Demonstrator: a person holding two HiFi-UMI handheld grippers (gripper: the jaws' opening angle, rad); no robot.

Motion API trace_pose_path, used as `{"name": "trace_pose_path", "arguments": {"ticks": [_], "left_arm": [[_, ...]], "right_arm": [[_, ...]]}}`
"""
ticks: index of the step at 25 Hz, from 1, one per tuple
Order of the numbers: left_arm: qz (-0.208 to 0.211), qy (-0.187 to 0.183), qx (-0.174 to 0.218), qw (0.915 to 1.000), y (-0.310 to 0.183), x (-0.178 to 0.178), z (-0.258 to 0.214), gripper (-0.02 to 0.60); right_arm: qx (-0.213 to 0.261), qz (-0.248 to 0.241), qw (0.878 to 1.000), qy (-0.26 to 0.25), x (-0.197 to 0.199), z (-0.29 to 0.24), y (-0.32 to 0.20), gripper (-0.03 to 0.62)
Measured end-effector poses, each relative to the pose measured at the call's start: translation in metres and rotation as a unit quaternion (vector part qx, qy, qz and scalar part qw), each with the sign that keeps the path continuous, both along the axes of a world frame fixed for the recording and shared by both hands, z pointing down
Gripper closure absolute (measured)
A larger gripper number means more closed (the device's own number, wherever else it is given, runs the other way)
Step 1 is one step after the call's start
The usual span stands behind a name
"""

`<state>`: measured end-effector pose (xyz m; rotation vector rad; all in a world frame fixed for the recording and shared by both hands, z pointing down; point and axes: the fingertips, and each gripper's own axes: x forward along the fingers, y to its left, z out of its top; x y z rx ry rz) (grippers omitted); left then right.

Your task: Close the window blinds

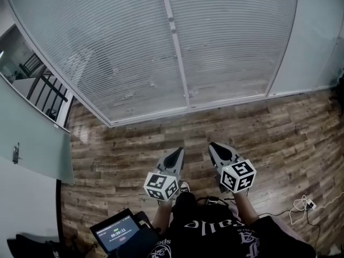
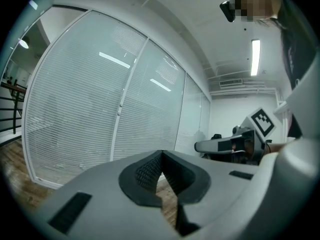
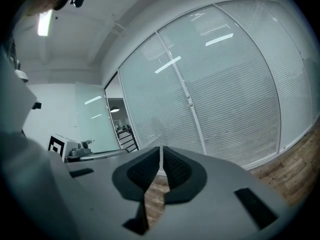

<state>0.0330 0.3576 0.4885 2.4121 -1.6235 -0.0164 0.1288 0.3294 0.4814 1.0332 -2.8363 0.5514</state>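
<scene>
The window blinds hang down over two tall glass panes split by a white mullion, and their slats reach almost to the floor. They fill the left gripper view and the right gripper view. My left gripper and right gripper are held low, side by side, a good step back from the glass. Both point at the blinds and touch nothing. The left jaws meet at the tip with nothing between them. The right jaws show only a thin slit and hold nothing.
Wood-plank floor lies between me and the window. A frosted glass door stands at the left, with a dark railing behind it. A tablet sits at my lower left. A white cable lies on the floor at the right.
</scene>
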Motion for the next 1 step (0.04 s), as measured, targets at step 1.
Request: {"name": "trace_pose_path", "arguments": {"ticks": [1], "left_arm": [[0.0, -0.001, 0.0, 1.0, 0.0003, -0.0001, -0.0002, 0.577]], "right_arm": [[0.0, 0.001, 1.0, 0.0, 0.0003, -0.0005, 0.0005, 0.56]]}}
